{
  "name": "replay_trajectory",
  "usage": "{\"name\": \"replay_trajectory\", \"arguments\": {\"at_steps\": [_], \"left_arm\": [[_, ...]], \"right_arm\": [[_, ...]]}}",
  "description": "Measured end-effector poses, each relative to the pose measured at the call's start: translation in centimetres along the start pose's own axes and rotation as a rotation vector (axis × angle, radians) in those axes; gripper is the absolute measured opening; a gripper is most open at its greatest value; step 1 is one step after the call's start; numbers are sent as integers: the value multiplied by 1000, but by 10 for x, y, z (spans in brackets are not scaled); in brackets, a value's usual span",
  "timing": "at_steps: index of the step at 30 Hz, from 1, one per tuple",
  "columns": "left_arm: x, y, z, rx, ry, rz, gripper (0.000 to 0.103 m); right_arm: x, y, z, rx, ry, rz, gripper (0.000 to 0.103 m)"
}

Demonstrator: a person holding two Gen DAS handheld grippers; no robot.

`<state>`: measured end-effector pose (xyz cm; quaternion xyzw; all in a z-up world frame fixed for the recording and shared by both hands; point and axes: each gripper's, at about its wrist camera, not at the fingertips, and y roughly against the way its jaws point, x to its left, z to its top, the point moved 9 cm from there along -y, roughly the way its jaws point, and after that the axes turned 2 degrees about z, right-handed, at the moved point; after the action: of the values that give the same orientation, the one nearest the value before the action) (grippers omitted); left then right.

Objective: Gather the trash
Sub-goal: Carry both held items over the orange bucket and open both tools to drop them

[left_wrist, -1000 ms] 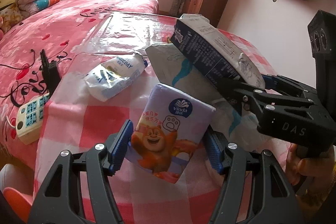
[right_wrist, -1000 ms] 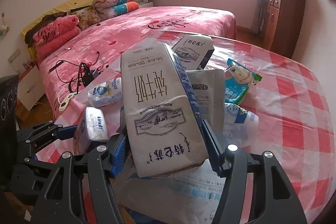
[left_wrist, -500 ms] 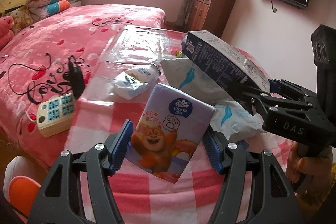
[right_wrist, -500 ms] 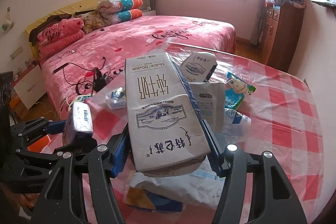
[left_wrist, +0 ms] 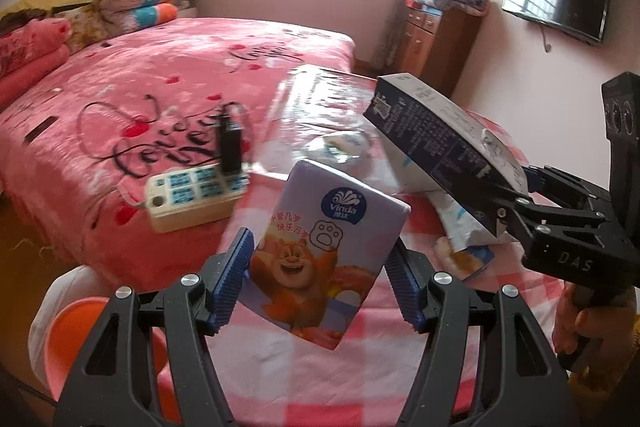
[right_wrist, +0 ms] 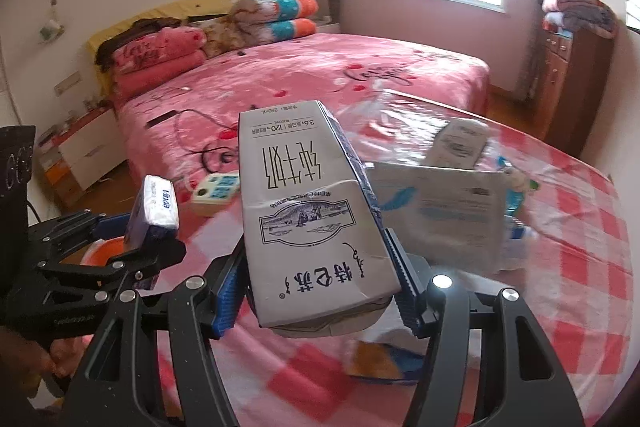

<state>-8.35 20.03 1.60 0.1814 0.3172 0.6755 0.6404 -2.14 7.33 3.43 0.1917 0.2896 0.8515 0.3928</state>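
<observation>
The left gripper (left_wrist: 320, 267) is pointing forward, and its two blue ribbed fingers (left_wrist: 232, 279) are pressing from both sides on a tissue pack (left_wrist: 320, 255), which is sitting tilted between them. The right gripper (right_wrist: 316, 287) is standing just to the right of it, at nearly the same height, and its jaws are clamping the near end of a milk carton (right_wrist: 308, 211), whose far end is rising up and away. A hand (left_wrist: 588, 319) is wrapping the right gripper's handle from below.
</observation>
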Motion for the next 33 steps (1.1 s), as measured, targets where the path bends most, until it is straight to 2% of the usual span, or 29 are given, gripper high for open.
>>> {"name": "replay_trajectory", "arguments": {"at_steps": [8, 15, 21, 28, 30, 32, 33], "left_arm": [[66, 35, -23, -15, 98, 106, 66], [144, 62, -59, -2, 249, 236, 66], [193, 74, -91, 16, 352, 326, 66], [225, 72, -114, 32, 431, 370, 66], [228, 69, -119, 41, 450, 357, 67], [230, 65, -124, 46, 460, 360, 71], [231, 64, -127, 45, 461, 367, 77]], "right_arm": [[74, -17, -7, 53, 67, 137, 63], [155, -35, -25, 128, 166, 266, 63], [202, -47, -43, 182, 242, 319, 63], [249, -76, -62, 247, 362, 349, 65], [253, -86, -68, 267, 370, 345, 71], [252, -91, -70, 275, 353, 351, 83], [249, -91, -70, 273, 336, 352, 84]]}}
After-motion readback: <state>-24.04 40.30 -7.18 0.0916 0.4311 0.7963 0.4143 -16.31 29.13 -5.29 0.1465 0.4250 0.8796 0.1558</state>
